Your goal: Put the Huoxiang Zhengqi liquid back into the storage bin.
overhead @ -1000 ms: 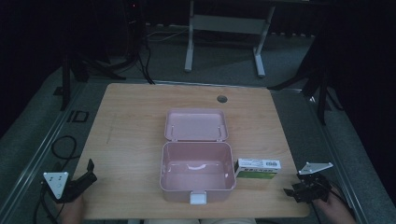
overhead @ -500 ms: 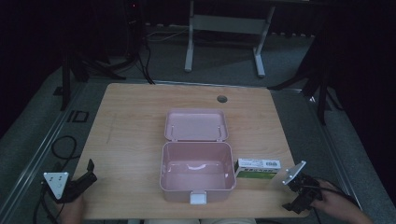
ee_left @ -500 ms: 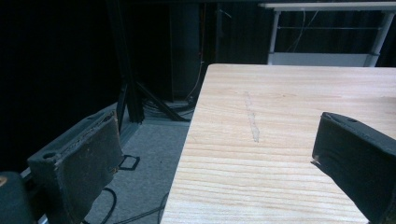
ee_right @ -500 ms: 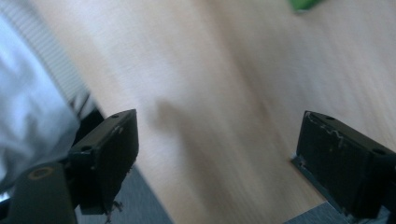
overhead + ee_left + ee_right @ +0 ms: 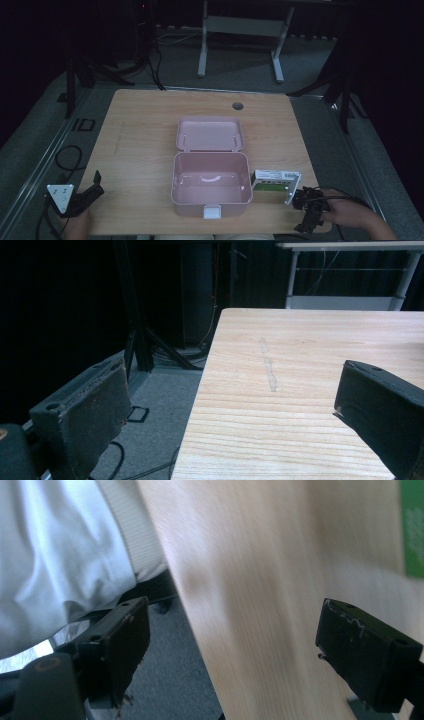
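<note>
Align the spread, empty right gripper (image 5: 303, 210) squarely across the green-and-white carton (image 5: 274, 180) beside the open pink box (image 5: 212, 185), while the left gripper (image 5: 87, 194) rests spread and empty at the desk (image 5: 145, 125) edge.

Plenty of bare wood on the table (image 5: 145, 130) for us: the whole left half and the far strip are open. The pink box (image 5: 211, 182) with its lid (image 5: 210, 133) flopped back sits dead centre and blocks the middle. The green-and-white carton (image 5: 275, 180) sits just beside the box's right wall, so that gap's tight. The right gripper (image 5: 306, 210) hangs at the near right corner, jaws wide apart.
</note>
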